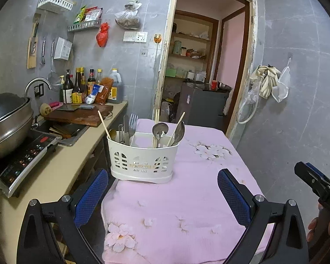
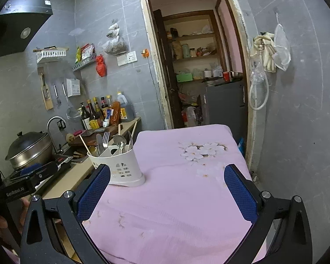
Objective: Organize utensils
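White slotted plastic utensil caddy [image 1: 143,160] holds spoons, fork, seemingly knives, chopsticks; left gripper [image 1: 162,189] and right gripper [image 2: 167,187] both spread, empty.

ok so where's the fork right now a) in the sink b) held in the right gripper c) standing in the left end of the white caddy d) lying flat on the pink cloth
c: the fork stands tines up in the left end compartment of the white caddy, beside a knife, while the left gripper and right gripper are both open and hold nothing.
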Demonstrator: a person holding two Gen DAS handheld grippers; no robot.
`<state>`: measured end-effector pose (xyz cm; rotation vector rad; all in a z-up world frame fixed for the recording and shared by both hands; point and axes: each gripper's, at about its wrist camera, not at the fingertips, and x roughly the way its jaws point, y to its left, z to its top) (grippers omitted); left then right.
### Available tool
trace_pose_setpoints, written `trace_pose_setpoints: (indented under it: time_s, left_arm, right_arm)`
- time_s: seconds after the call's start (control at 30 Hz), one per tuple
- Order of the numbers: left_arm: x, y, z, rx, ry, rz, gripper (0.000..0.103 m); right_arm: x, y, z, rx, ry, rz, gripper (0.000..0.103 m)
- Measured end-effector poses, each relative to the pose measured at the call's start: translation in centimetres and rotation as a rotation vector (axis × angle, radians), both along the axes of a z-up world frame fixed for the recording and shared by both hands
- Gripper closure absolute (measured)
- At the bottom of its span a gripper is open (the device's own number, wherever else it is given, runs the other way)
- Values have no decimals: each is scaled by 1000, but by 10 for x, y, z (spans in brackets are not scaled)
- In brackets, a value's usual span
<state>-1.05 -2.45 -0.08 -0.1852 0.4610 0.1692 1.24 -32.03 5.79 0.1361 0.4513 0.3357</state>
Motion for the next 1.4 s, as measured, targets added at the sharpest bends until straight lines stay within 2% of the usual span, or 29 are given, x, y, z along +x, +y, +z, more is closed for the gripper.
trace_pose_setpoints:
  time_s: [0.23, 1.4]
  left_arm:
    - [-6, -4, 4, 27, -22, 12, 3]
    - [-10, 0, 3, -14, -16, 38, 3]
  right_arm:
    - [-6, 2, 4, -22, -31, -14, 1]
    - [1, 14, -2, -27, -2, 41, 1]
